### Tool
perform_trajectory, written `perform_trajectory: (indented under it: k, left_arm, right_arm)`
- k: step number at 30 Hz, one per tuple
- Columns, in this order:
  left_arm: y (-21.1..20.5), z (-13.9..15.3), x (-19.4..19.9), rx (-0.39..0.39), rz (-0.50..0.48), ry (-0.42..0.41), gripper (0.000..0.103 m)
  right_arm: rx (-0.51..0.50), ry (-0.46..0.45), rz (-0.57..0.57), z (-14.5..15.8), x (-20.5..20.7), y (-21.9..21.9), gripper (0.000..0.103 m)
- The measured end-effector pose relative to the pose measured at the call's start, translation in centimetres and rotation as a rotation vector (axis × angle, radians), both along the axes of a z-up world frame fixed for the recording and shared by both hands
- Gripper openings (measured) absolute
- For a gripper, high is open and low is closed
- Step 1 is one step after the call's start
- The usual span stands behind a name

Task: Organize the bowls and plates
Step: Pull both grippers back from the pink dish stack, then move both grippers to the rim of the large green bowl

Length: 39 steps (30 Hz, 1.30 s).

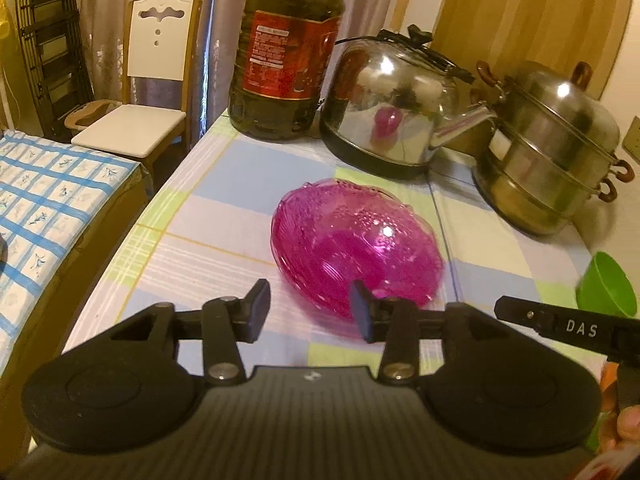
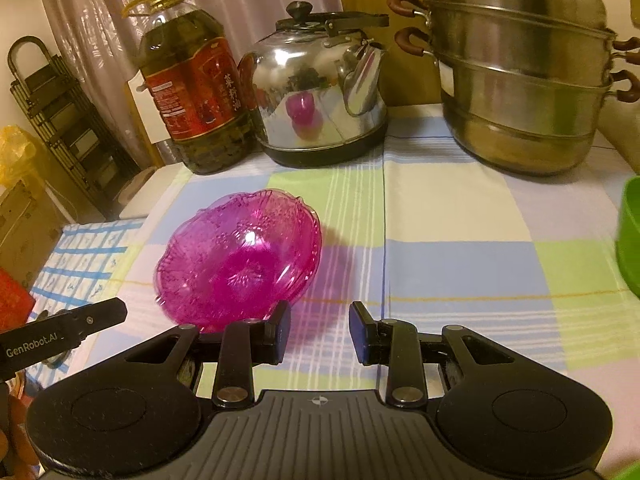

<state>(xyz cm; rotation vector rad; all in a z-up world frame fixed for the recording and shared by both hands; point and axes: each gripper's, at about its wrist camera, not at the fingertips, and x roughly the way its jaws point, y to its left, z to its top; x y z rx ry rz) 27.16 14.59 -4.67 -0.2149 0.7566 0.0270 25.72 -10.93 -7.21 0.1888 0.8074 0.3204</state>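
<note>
Seeing one pink bowl (image 1: pixel 356 244) on the checked tablecloth (image 1: pixel 224 216), left of centre, just beyond both grippers. It's see-through plastic with a scalloped rim and a moulded ribbed pattern, tilted so its inside faces me; edges blurred. Left gripper (image 1: pixel 310 312): jaws partly open, nothing between them, right finger overlapping the bowl's near rim in view; can't tell if it touches. Right gripper (image 2: pixel 320 334): jaws partly open, gap empty, bowl just beyond its left finger. Green bowl (image 2: pixel 630 240) at the right edge. Far side, left to right: oil bottle (image 2: pixel 192 96), kettle (image 2: pixel 316 92), steamer pot (image 2: pixel 524 76).
</note>
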Motion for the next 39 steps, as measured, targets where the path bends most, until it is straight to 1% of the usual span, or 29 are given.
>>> perform_trajectory:
  k: [5,8,10,11,12,13,14,16,17,22,24,27,32,39]
  left_arm:
    - [-0.5,1.7,-2.5,-0.001,0.01,-0.007,0.062]
    - [-0.9,2.7,-4.1,0.0,0.012,-0.01,0.07]
    - [-1.2,3.3,-5.1,-0.005,0.005,-0.01,0.073]
    - [-1.2,3.7,-5.7,-0.014,0.002,-0.011,0.077]
    - [-1.3,4.0,-6.2,-0.025,0.003,-0.015,0.079]
    - [-1.4,4.3,-6.7,-0.034,0.006,-0.019,0.081]
    - [-1.5,4.7,-7.3,-0.036,0.006,-0.022,0.081]
    - [-2.0,5.2,-8.2,-0.037,0.001,-0.027,0.081]
    - [-2.2,5.5,-8.8,-0.038,-0.005,-0.03,0.081]
    - [-3.8,6.4,-11.2,-0.037,-0.021,-0.05,0.081]
    - [-4.5,6.7,-12.0,-0.045,-0.025,-0.053,0.081]
    - [-5.7,6.9,-13.0,-0.034,-0.04,-0.059,0.081]
    - [-8.1,6.9,-14.2,-0.017,-0.09,-0.071,0.081]
    - [-11.0,7.0,-15.2,-0.02,-0.153,-0.079,0.081]
  right_arm:
    - [-0.017,-0.011,0.003,1.5,-2.9,-0.5,0.033]
    - [-0.027,-0.019,0.001,2.3,-4.7,-0.9,0.033]
    - [-0.03,-0.019,0.0,2.8,-5.7,-1.2,0.033]
    - [-0.029,-0.02,-0.002,3.1,-6.3,-1.5,0.034]
    - [-0.027,-0.024,-0.005,3.4,-6.9,-1.7,0.035]
    - [-0.028,-0.027,-0.009,3.6,-7.5,-2.0,0.041]
    - [-0.027,-0.03,-0.013,4.0,-8.1,-2.2,0.049]
    - [-0.02,-0.037,-0.022,4.6,-9.2,-2.8,0.06]
    - [-0.017,-0.041,-0.028,4.8,-9.6,-3.1,0.062]
    - [-0.029,-0.067,-0.04,6.2,-12.5,-4.4,0.062]
    - [-0.031,-0.079,-0.053,6.6,-13.7,-5.2,0.062]
    - [-0.034,-0.088,-0.089,7.0,-15.3,-6.4,0.062]
    - [-0.042,-0.085,-0.145,7.2,-17.9,-8.7,0.062]
    - [-0.06,-0.061,-0.225,7.0,-21.0,-12.2,0.062]
